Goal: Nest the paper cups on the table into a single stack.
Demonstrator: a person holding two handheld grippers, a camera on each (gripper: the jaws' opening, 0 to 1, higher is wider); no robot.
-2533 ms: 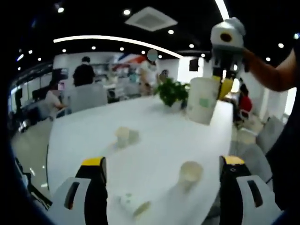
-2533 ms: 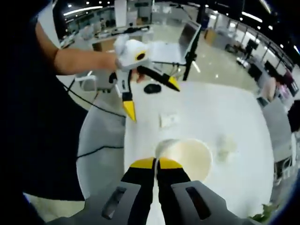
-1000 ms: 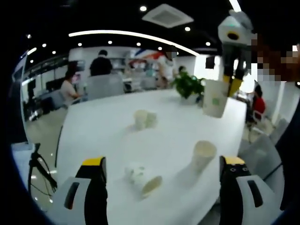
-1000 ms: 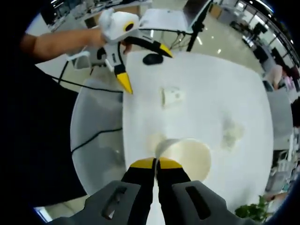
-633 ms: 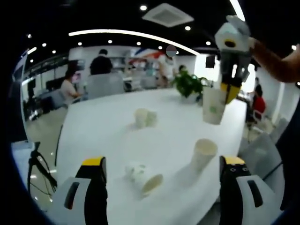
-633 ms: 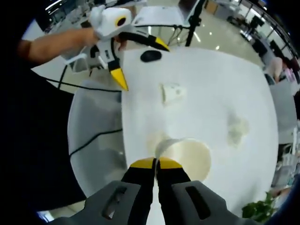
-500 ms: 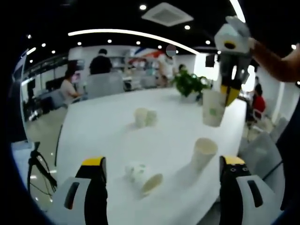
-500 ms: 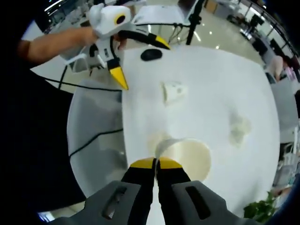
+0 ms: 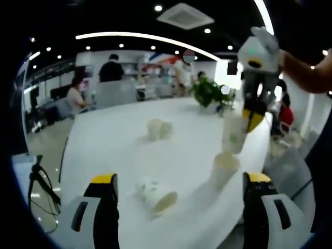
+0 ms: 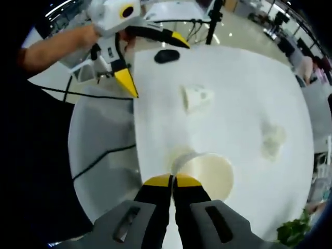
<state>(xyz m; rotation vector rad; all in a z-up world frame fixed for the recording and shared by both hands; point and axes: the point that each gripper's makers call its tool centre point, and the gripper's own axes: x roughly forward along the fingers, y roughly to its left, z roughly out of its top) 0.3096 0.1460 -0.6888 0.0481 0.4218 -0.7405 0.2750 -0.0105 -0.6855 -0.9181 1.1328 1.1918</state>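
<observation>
Four paper cups counted in the left gripper view, all on or over the white tabletop (image 9: 114,140). Left to right: left claw (image 9: 179,194) had its jaws spread wide, yellow tips at the bottom corners, nothing between them. Tipped cup (image 9: 155,194) lay on its side near that claw's left jaw, mouth facing the camera. Far cup (image 9: 157,128) sat mid-tabletop, further back; too blurred to tell whether it was one cup or two. Upright cup (image 9: 223,168) stood near the right edge of the tabletop. Held cup (image 9: 233,134) hung just above the upright cup, upright, apparently not yet inside it. Right claw (image 9: 251,118) came down from the top right, yellow tips pinching the held cup's rim. Potted plant (image 9: 207,93) sat at the far end of the tabletop, people seated behind it.

Right gripper view, left to right: left claw (image 10: 153,57) showed at top left, jaws wide apart, empty, held by a hand (image 10: 88,33). Black mouse (image 10: 167,56) lay near the tabletop's far edge. Tipped cup (image 10: 196,97) lay mid-tabletop. Right claw (image 10: 173,180) was closed tight on the near rim of the held cup (image 10: 205,174), whose open mouth faced the camera. Far cup (image 10: 272,140) was off to the right, blurred.
</observation>
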